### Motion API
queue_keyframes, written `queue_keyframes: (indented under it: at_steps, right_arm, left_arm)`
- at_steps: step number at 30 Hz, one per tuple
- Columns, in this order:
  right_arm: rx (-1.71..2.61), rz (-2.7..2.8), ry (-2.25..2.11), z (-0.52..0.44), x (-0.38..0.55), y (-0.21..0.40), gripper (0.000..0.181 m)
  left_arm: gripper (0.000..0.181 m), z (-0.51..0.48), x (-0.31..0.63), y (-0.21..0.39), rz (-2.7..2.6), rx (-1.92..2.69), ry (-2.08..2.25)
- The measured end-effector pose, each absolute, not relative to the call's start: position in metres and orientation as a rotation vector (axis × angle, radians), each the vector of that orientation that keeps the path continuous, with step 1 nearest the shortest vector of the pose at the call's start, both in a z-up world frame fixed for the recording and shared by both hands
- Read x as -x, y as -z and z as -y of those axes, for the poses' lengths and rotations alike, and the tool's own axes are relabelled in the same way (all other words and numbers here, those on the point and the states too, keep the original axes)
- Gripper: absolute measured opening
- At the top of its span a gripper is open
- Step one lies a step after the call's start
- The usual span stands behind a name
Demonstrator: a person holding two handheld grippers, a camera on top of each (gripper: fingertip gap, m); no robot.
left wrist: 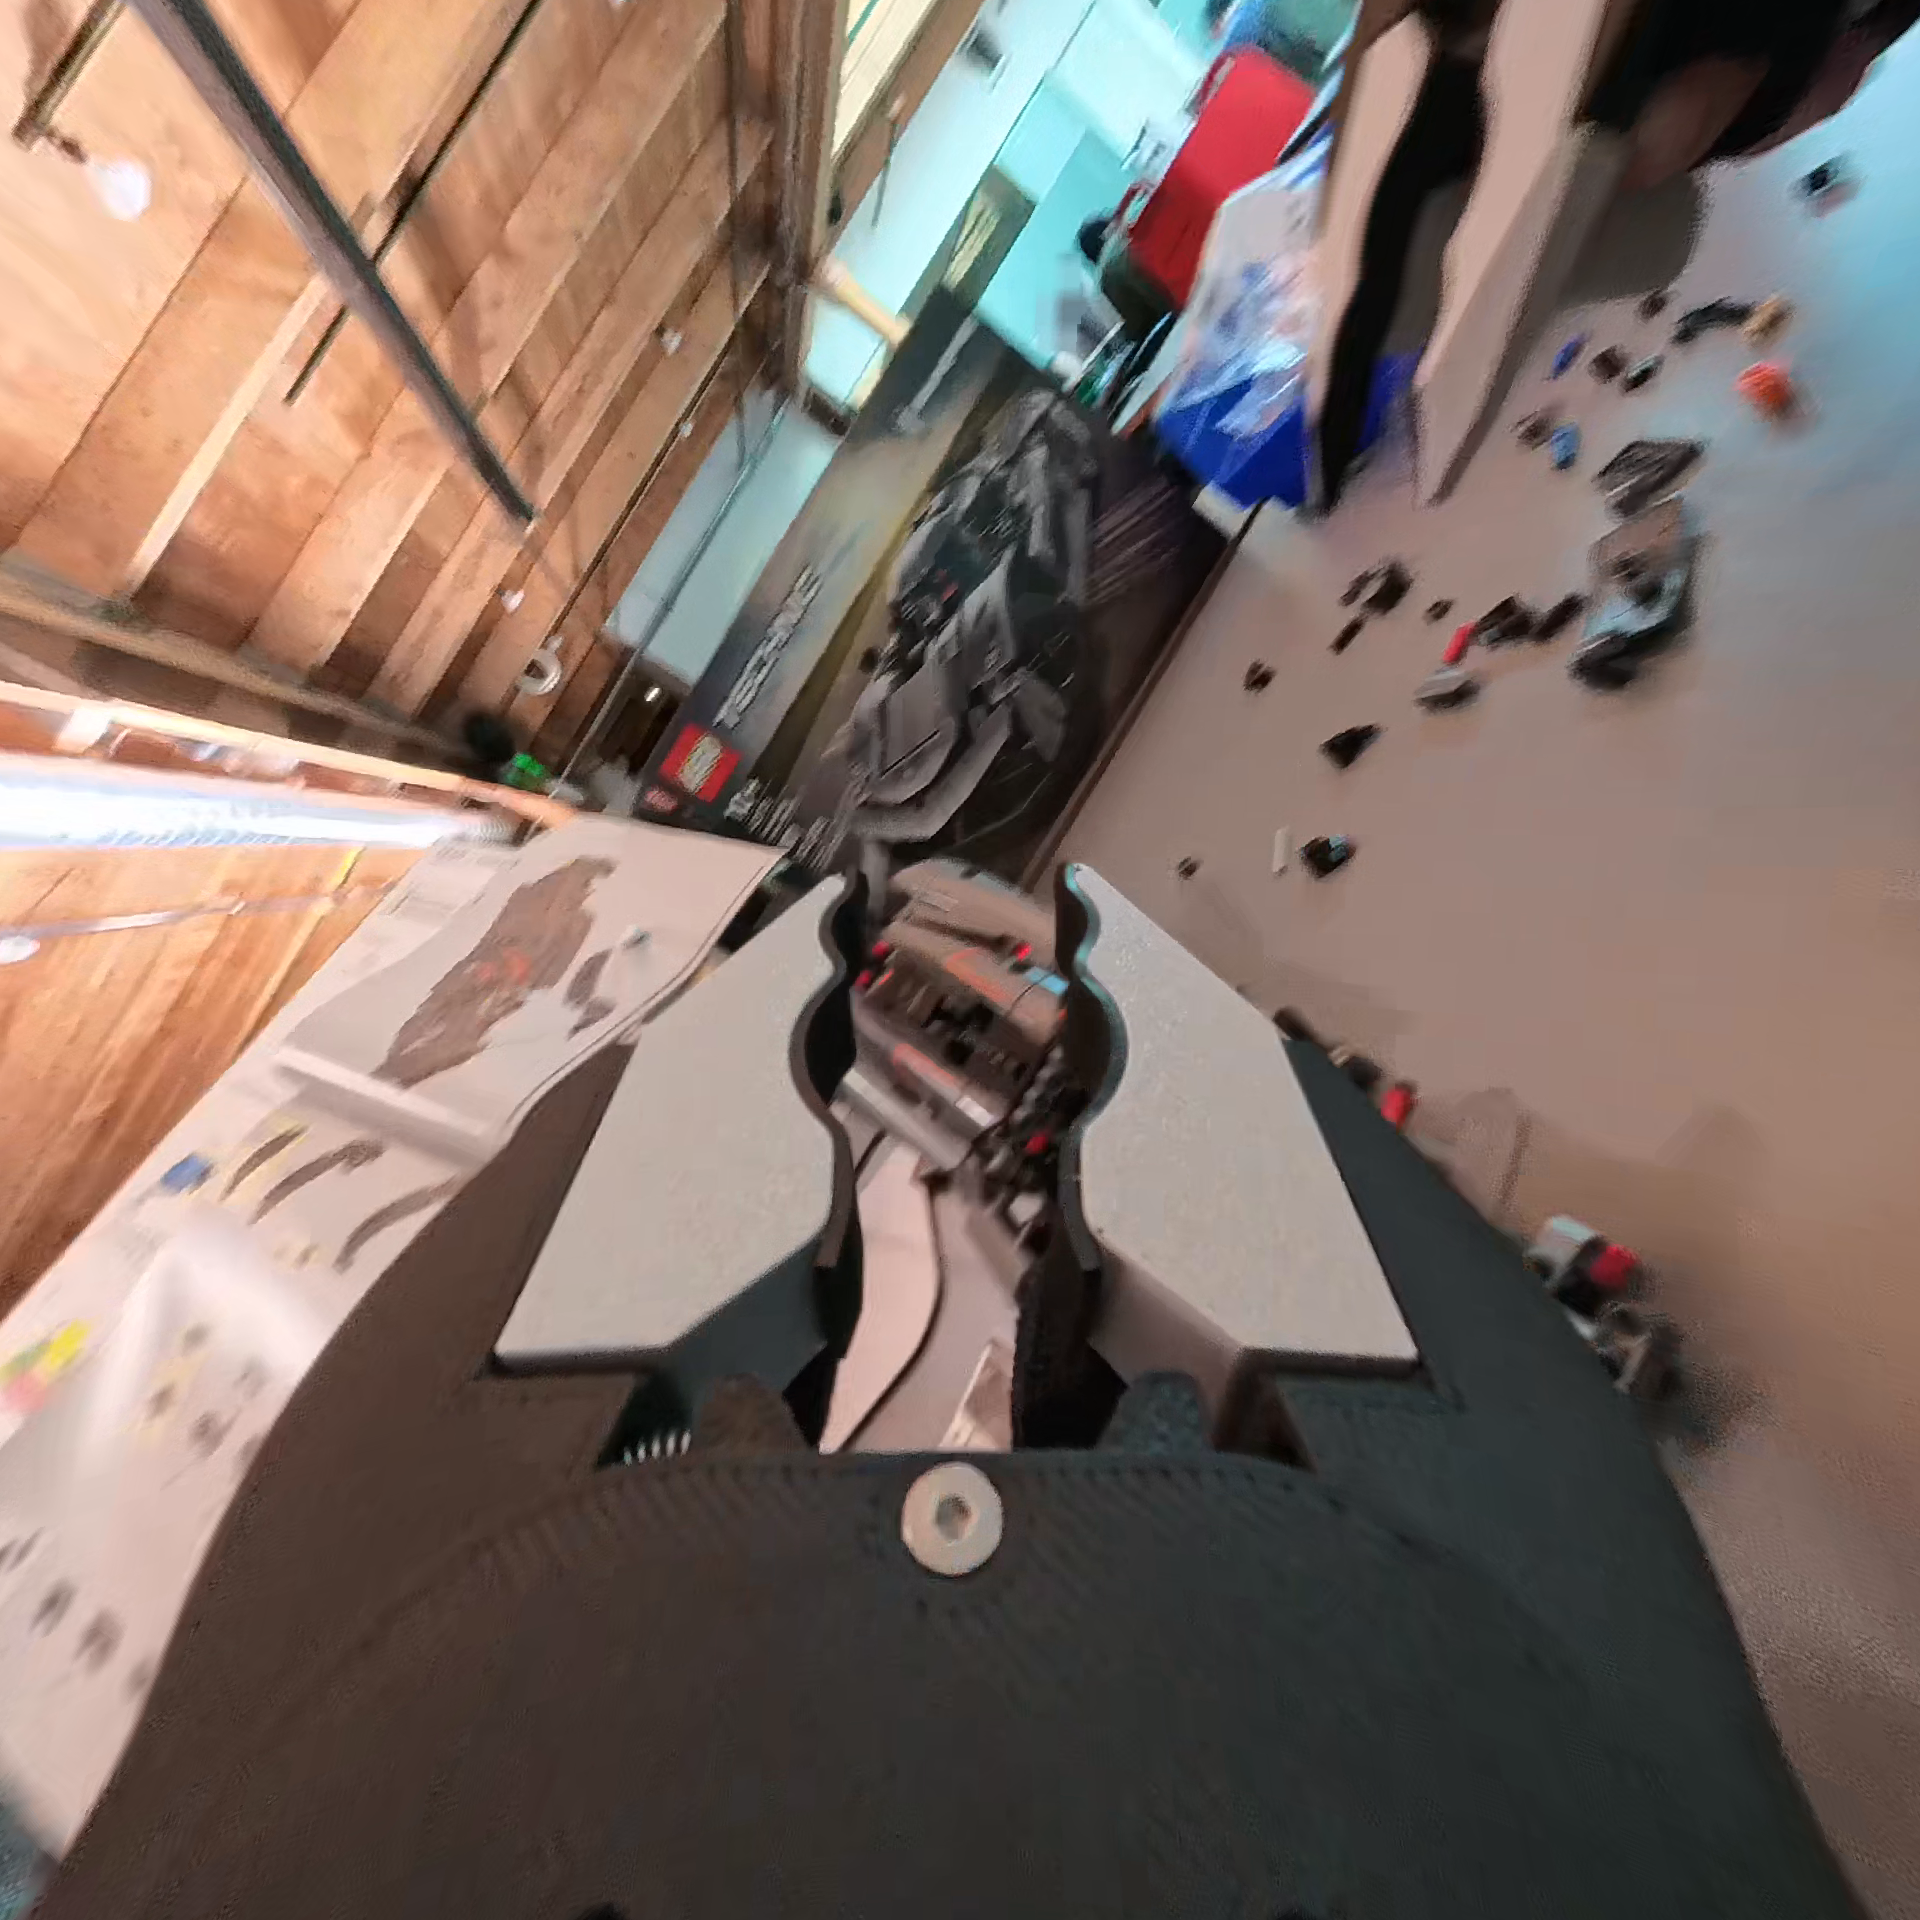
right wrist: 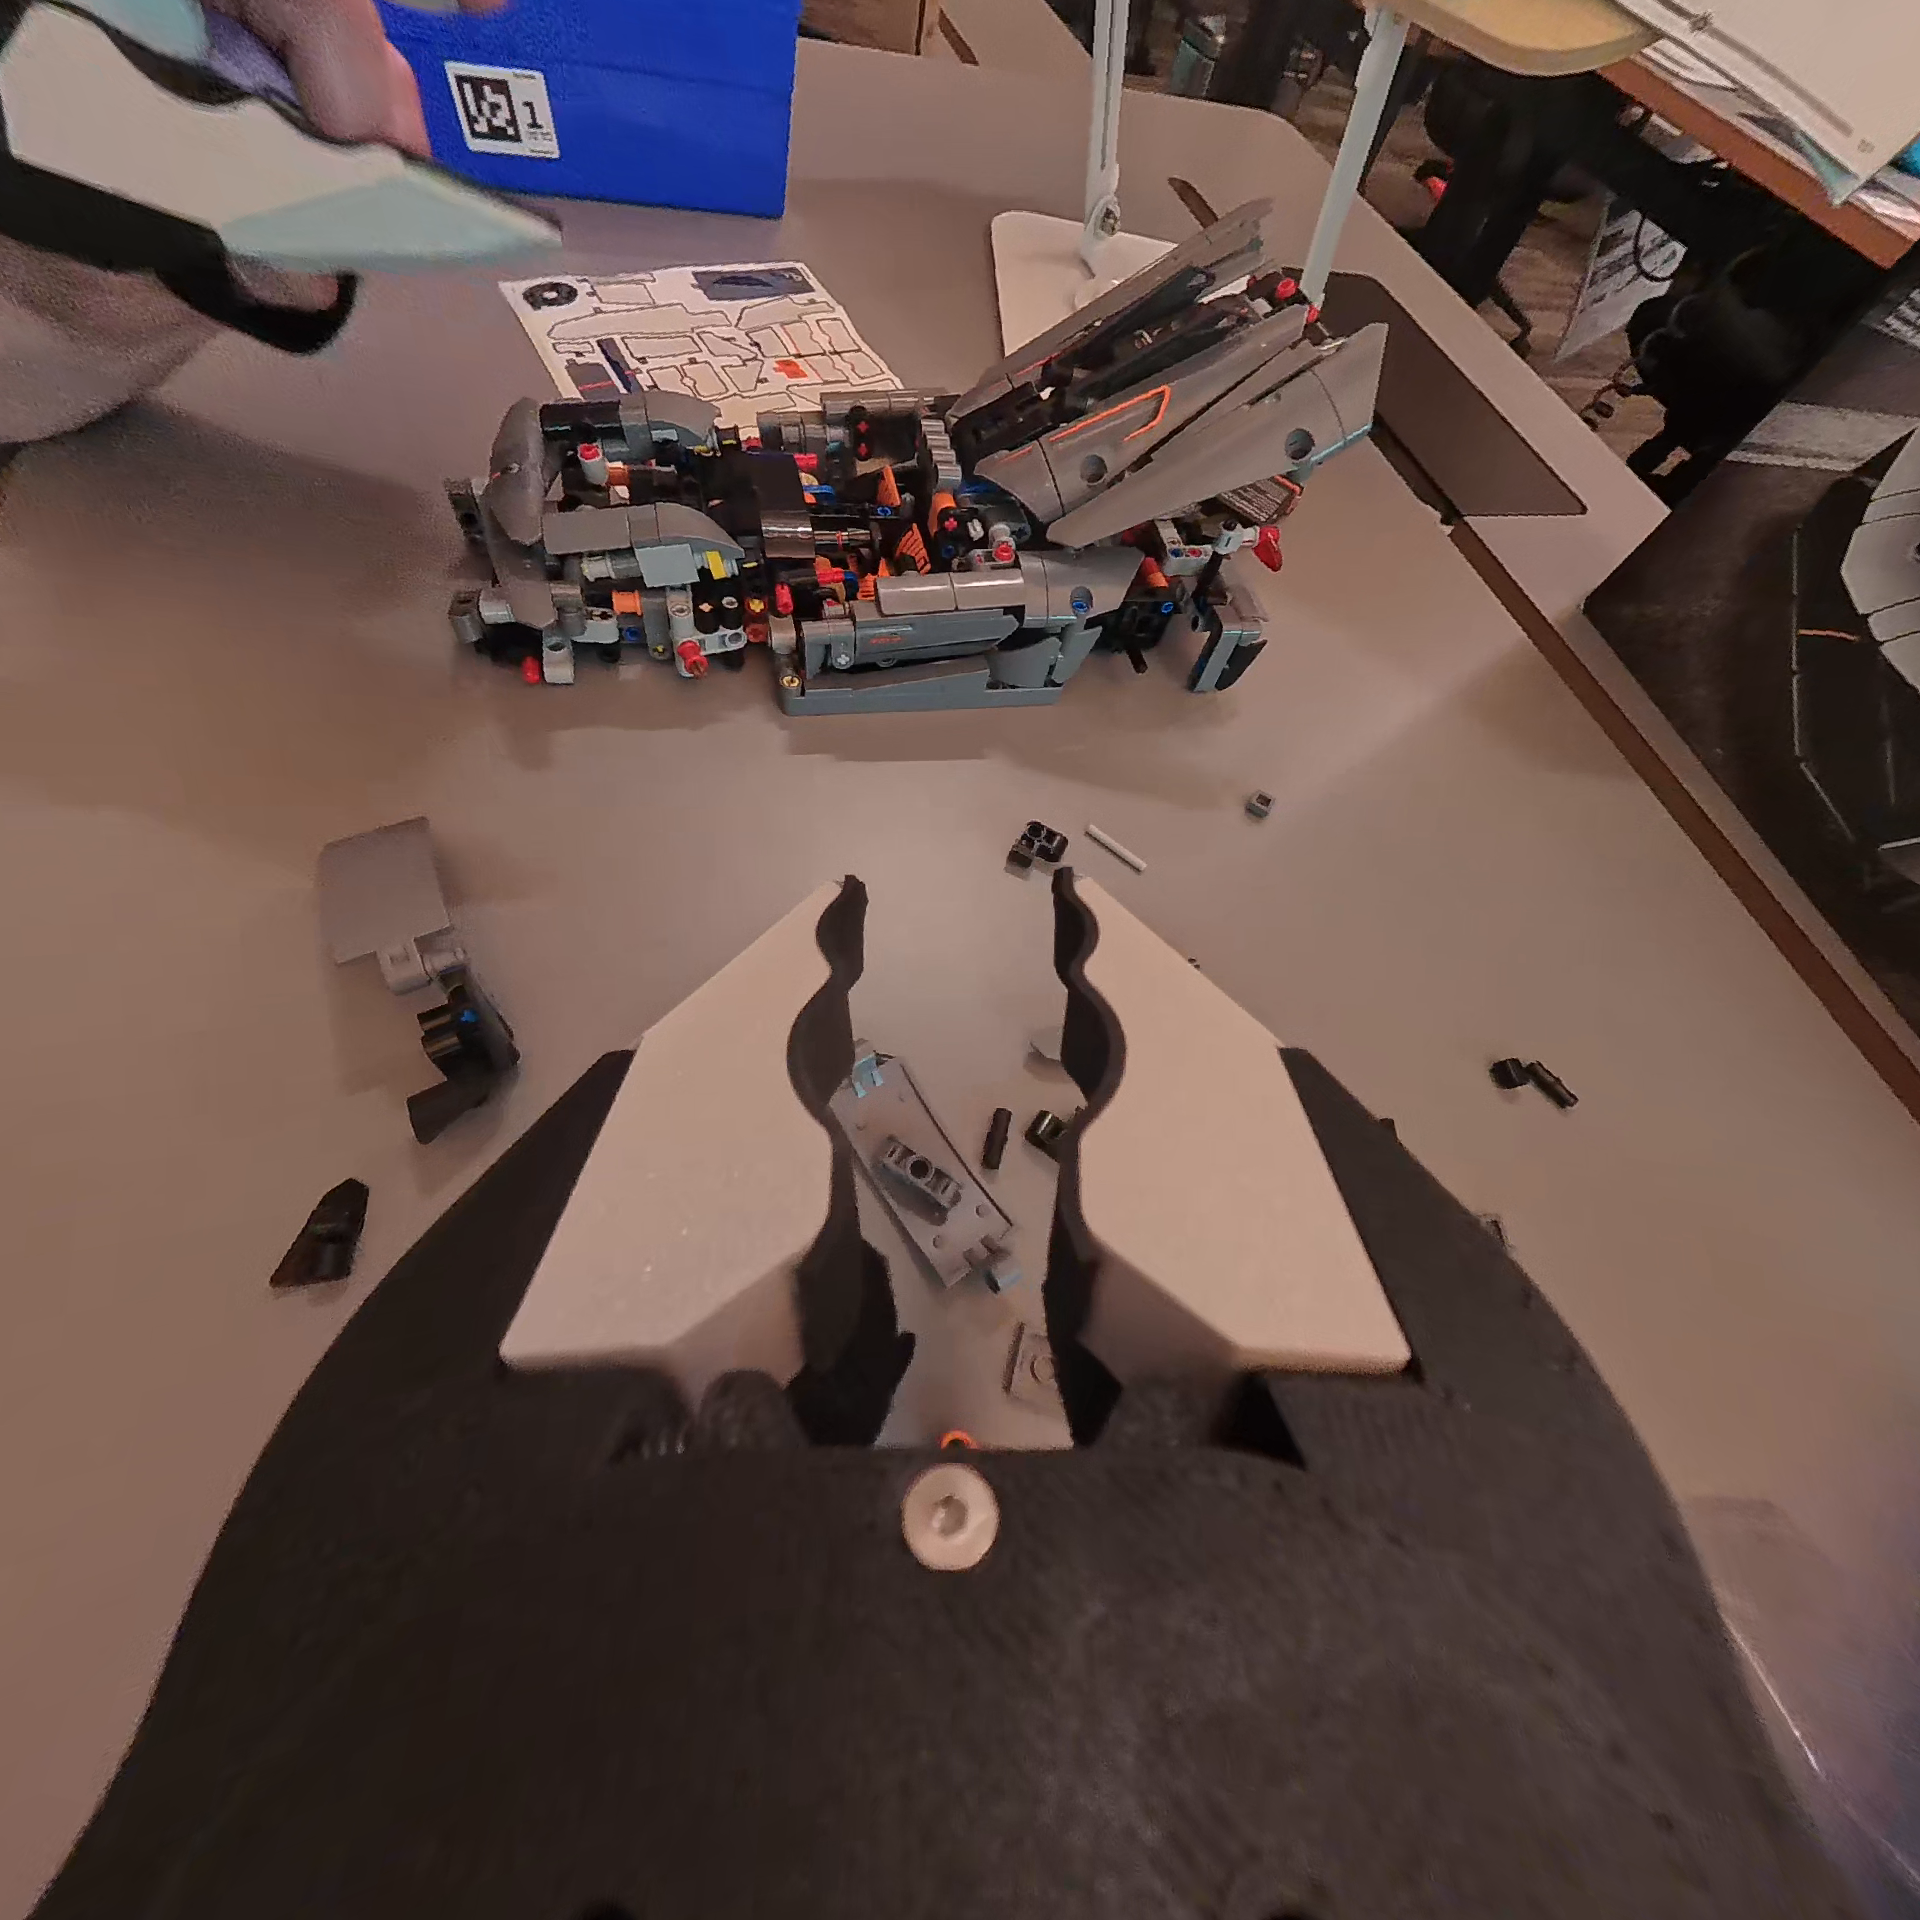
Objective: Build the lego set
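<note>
Hovering low over the worktop (right wrist: 260, 727), the right gripper (right wrist: 951, 883) has its jaws spread apart with nothing between them; directly below the gap lies a flat grey plate piece (right wrist: 920, 1174), with two small black pins (right wrist: 1023, 1130) just beside it. To the left, a grey panel sub-assembly (right wrist: 405, 935) and a black wedge piece (right wrist: 320, 1233) sit apart from each other, with bare surface around them. Past the fingertips there's a black connector (right wrist: 1037, 844) and a thin grey axle (right wrist: 1115, 847), then an open strip of worktop. Beyond that strip sits the lego model (right wrist: 831, 551), grey with orange and red touches, its rear panels tilted up at the right. A sticker sheet (right wrist: 696, 332) lies just behind it, a blue box (right wrist: 623, 94) farther back. The worktop's right edge (right wrist: 1683, 790) runs diagonally, near the model's raised end. Upper left, the left gripper (right wrist: 343, 223) hangs above the surface.

The left wrist view is tilted and blurred: the left gripper (left wrist: 956, 894) has its jaws parted and empty, the model (left wrist: 966, 997) showing between them, an instruction booklet (left wrist: 343, 1122) alongside, scattered loose pieces (left wrist: 1507, 623) and the set's box (left wrist: 935, 644) farther off.
</note>
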State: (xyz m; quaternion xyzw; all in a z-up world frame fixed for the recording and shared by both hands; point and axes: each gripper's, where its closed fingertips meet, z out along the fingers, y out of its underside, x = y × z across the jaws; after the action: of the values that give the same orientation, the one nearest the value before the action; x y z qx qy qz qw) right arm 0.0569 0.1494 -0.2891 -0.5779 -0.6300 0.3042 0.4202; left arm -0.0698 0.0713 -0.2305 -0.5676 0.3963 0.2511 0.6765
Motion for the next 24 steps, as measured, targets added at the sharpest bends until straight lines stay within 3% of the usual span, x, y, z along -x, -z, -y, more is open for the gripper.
queue_keyframes:
  at_steps: [4,8,9,10,11,15,24]
  right_arm:
    - [1.440,1.550,-0.756,-0.153,-0.059,0.283,0.035]
    - [1.424,1.550,-0.758,-0.149,-0.057,0.279,0.035]
    - [1.423,1.557,-0.753,-0.148,-0.056,0.280,0.034]
    - [1.427,1.566,-0.744,-0.148,-0.055,0.281,0.034]
    - [1.433,1.575,-0.733,-0.148,-0.055,0.284,0.034]
    - [1.446,1.585,-0.716,-0.148,-0.055,0.288,0.034]
    - [1.442,1.583,-0.726,-0.147,-0.056,0.285,0.034]
  left_arm:
    - [0.032,-0.046,0.136,0.216,-0.685,1.396,-0.634]
    - [0.028,-0.039,0.225,0.269,-0.532,1.811,-0.628]
    - [0.025,-0.038,0.241,0.288,-0.513,1.922,-0.615]
    - [0.010,-0.039,0.252,0.298,-0.503,1.967,-0.622]
    - [0.001,-0.041,0.259,0.307,-0.502,1.995,-0.615]
    - [0.000,-0.043,0.277,0.369,-0.537,2.284,-0.585]
    - [0.000,-0.011,0.274,0.373,-0.479,2.377,-0.513]
